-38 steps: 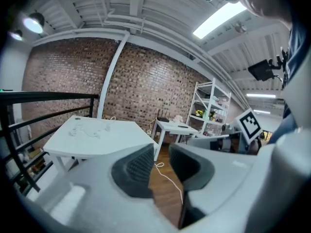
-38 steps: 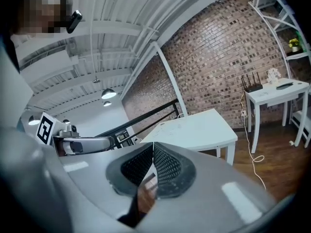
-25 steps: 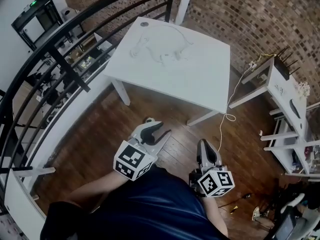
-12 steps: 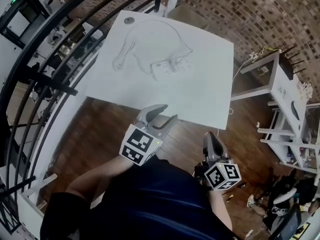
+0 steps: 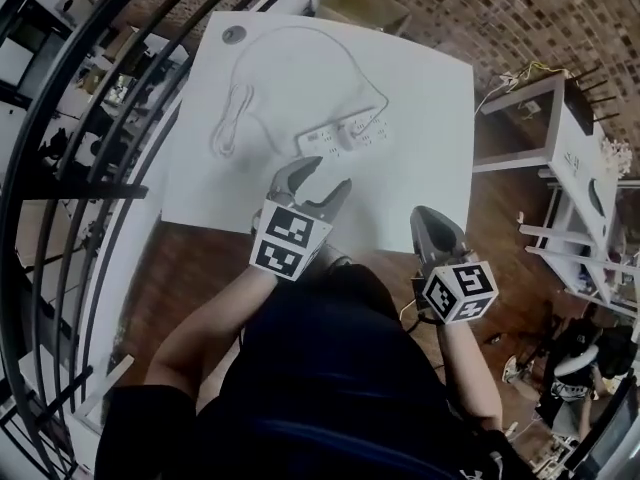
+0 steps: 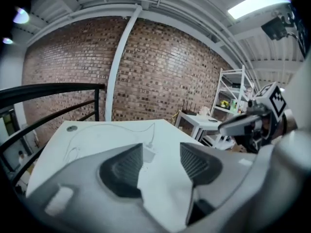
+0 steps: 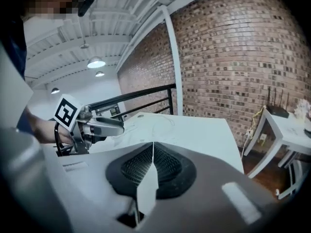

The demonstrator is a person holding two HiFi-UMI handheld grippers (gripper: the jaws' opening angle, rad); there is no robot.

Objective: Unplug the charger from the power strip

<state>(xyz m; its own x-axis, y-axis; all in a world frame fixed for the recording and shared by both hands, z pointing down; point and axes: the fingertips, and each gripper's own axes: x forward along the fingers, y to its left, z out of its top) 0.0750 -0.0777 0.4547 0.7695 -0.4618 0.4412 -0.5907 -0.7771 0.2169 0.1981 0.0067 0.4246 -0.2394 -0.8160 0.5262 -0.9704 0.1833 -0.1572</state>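
A white power strip (image 5: 342, 134) lies near the middle of the white table (image 5: 430, 88), and a white charger (image 5: 352, 131) is plugged into it. Its thin cable (image 5: 300, 31) loops toward the far left corner. My left gripper (image 5: 322, 176) hovers over the table's near part, a short way from the strip. Its jaws are opening and nothing is between them. In the left gripper view the charger (image 6: 147, 153) shows far off between the open jaws (image 6: 163, 166). My right gripper (image 5: 428, 216) is shut and empty at the table's near edge, to the right of the strip.
A black railing (image 5: 90, 118) runs along the table's left side. White shelving (image 5: 545, 98) stands to the right and a cardboard box (image 5: 365, 8) lies beyond the far edge. A round grommet (image 5: 233, 35) sits in the far left corner. The floor is wood.
Both grippers have moved forward from over the floor to the table's near edge. The left jaws have spread wider. The right jaws stay shut.
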